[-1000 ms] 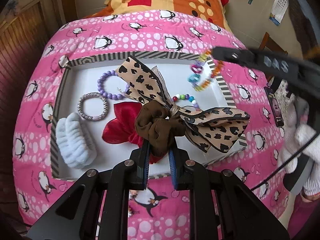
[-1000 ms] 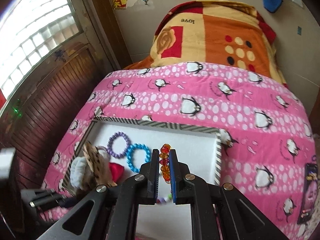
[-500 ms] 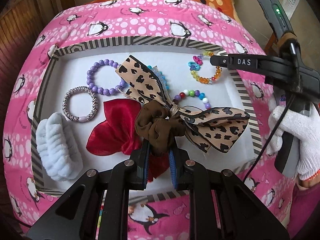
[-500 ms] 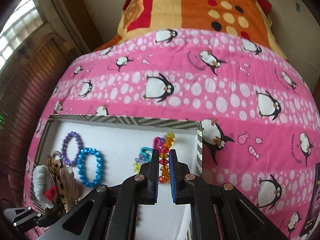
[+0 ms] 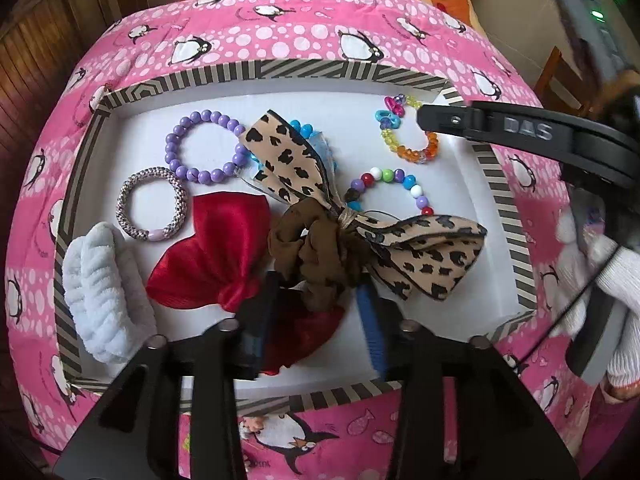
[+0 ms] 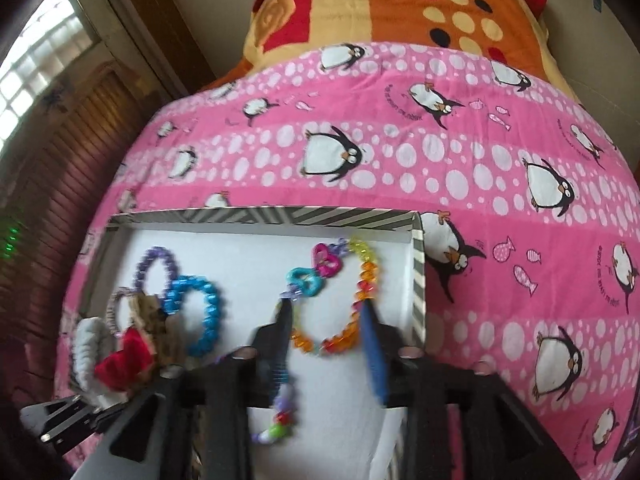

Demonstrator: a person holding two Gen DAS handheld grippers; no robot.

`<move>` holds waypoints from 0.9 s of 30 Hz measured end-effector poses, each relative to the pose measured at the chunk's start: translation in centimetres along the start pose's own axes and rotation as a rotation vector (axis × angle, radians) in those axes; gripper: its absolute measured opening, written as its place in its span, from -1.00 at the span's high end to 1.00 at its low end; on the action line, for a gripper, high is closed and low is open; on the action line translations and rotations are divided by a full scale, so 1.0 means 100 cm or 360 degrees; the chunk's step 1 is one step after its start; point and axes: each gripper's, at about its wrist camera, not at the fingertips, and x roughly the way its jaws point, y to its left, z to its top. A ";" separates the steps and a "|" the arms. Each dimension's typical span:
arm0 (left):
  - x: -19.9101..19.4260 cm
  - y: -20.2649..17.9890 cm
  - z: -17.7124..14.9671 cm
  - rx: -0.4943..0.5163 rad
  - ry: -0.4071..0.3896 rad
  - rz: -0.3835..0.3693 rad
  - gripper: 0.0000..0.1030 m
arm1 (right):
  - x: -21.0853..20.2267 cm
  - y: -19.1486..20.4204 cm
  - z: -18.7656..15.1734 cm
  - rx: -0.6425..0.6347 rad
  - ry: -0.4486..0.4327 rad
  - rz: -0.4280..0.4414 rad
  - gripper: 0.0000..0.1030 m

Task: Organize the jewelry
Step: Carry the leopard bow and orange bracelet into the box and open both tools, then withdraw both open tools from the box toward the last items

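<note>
A white tray with a striped rim point(image 5: 304, 70) lies on the pink penguin blanket. My left gripper point(image 5: 320, 304) is open, its jaws either side of the brown scrunchie with a leopard-print bow point(image 5: 316, 248), which lies over a red bow point(image 5: 216, 248). My right gripper point(image 6: 326, 320) is open above the tray's far right corner, with the multicoloured bead bracelet point(image 6: 348, 300) lying on the tray between its jaws; the bracelet also shows in the left wrist view point(image 5: 408, 136). The right gripper's finger point(image 5: 500, 128) reaches in from the right in the left wrist view.
In the tray lie a purple bead bracelet point(image 5: 204, 148), a silver-pink hair band point(image 5: 152, 208), a white fluffy scrunchie point(image 5: 104, 292), a blue bead bracelet point(image 6: 200, 308) and a round-bead colourful bracelet point(image 5: 392, 188). An orange pillow point(image 6: 400, 4) is beyond. A phone point(image 6: 630, 432) lies at the right.
Both grippers have opened. The left has let go of the brown scrunchie with the leopard bow, and the right has let go of the multicoloured bracelet, which now lies on the tray.
</note>
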 end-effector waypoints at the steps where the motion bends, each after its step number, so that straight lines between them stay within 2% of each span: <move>1: -0.002 0.000 -0.001 0.0001 -0.0008 0.0007 0.07 | -0.007 0.002 -0.002 -0.0004 -0.0015 0.0005 0.29; 6: -0.025 0.000 -0.008 -0.0015 -0.0049 -0.0051 -0.17 | -0.043 0.010 -0.015 -0.0019 -0.0103 0.0018 0.29; 10: -0.047 0.000 -0.016 -0.0005 -0.0125 -0.0056 -0.23 | -0.074 0.012 -0.024 0.0001 -0.0192 0.0013 0.28; 12: -0.056 0.001 -0.019 0.0001 -0.0151 -0.0051 -0.26 | -0.091 0.012 -0.032 0.0020 -0.0227 -0.0006 0.21; 17: -0.072 0.011 -0.028 -0.0052 -0.0200 -0.0157 -0.51 | -0.113 0.015 -0.060 0.0030 -0.0245 -0.0039 0.20; 20: -0.072 0.015 -0.031 -0.0084 -0.0153 -0.0182 -0.51 | -0.120 0.017 -0.080 0.0043 -0.0223 -0.0038 0.20; 27: -0.088 0.017 -0.054 -0.0108 -0.0161 -0.0221 -0.51 | -0.134 0.012 -0.127 0.0082 -0.0189 -0.0114 0.20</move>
